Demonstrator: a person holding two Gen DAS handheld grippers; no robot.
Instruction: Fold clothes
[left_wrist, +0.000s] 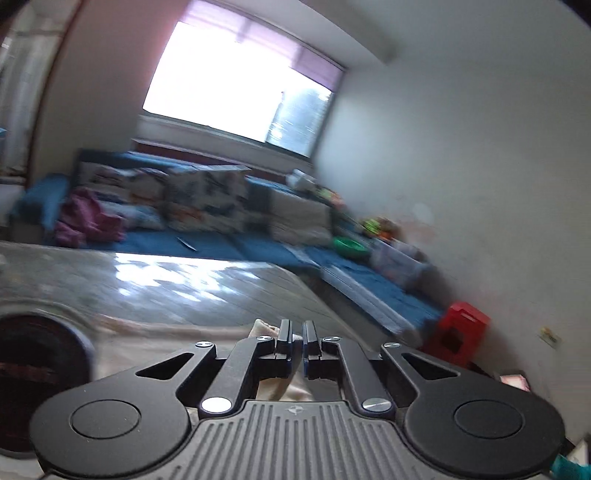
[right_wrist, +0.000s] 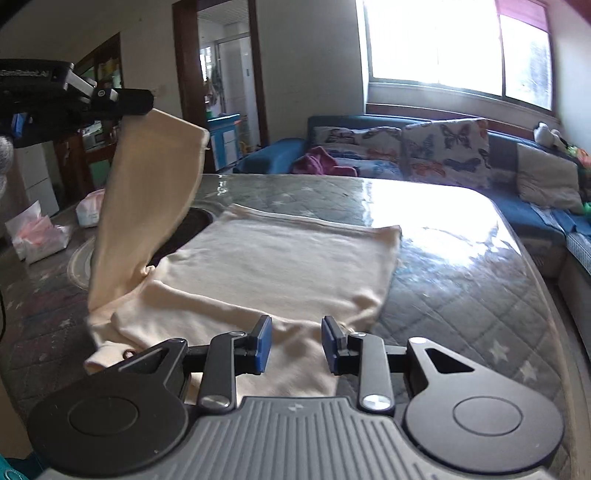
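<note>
A cream garment (right_wrist: 280, 269) lies flat on the glossy quilt-patterned table (right_wrist: 461, 280). Its left part, a long cream sleeve or leg (right_wrist: 147, 206), is lifted high off the table. My left gripper (right_wrist: 136, 101) holds that lifted end at the upper left of the right wrist view. In the left wrist view my left gripper (left_wrist: 296, 334) is shut on a bit of cream cloth (left_wrist: 264, 328) between the fingers. My right gripper (right_wrist: 296, 341) is open just above the garment's near edge, holding nothing.
A dark round inset (right_wrist: 195, 225) sits in the table beside the garment. Tissue packs (right_wrist: 37, 236) lie at the table's left. A blue sofa with butterfly cushions (right_wrist: 443, 155) and a purple cloth (right_wrist: 321, 162) stands behind. A red stool (left_wrist: 458, 332) stands by the wall.
</note>
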